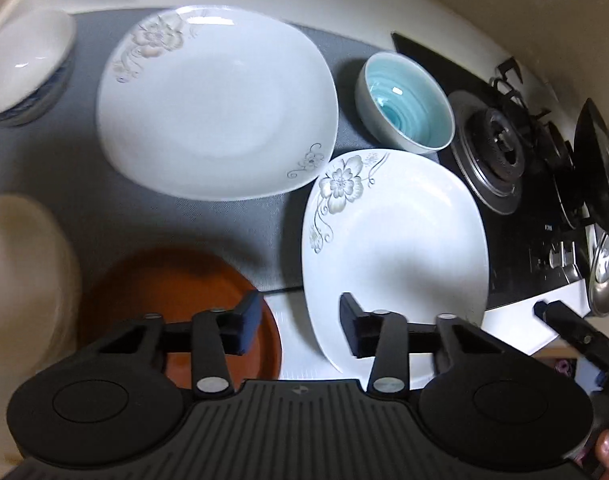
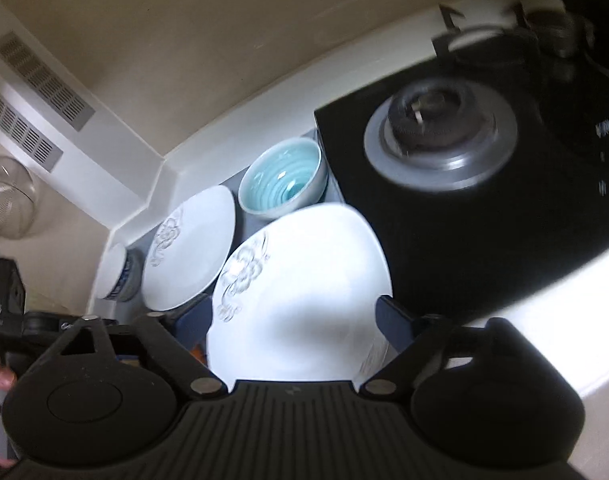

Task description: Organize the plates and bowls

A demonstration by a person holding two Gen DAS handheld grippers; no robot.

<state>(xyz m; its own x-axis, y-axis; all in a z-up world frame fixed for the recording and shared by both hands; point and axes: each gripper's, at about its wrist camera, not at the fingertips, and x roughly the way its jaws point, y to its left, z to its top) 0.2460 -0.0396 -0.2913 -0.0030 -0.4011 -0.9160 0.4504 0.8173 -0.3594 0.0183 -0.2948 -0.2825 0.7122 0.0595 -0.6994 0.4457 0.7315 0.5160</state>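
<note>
Two white floral plates lie on a grey mat (image 1: 84,184): a large far plate (image 1: 216,104) and a near plate (image 1: 392,256). A teal bowl (image 1: 404,104) sits behind the near plate. A brown plate (image 1: 176,300) lies at front left, and a white bowl with blue pattern (image 1: 24,64) at far left. My left gripper (image 1: 300,328) is open, hovering between the brown plate and the near white plate. My right gripper (image 2: 292,320) is open, its fingers straddling the near white plate (image 2: 304,292). The far plate (image 2: 188,248) and teal bowl (image 2: 284,180) lie beyond it.
A black gas stove (image 1: 504,152) with burner stands at right, with a dark pan (image 1: 596,152) and steel pot (image 1: 604,276) on it. A beige bowl (image 1: 20,272) sits at left. The white wall corner (image 2: 164,168) bounds the counter behind.
</note>
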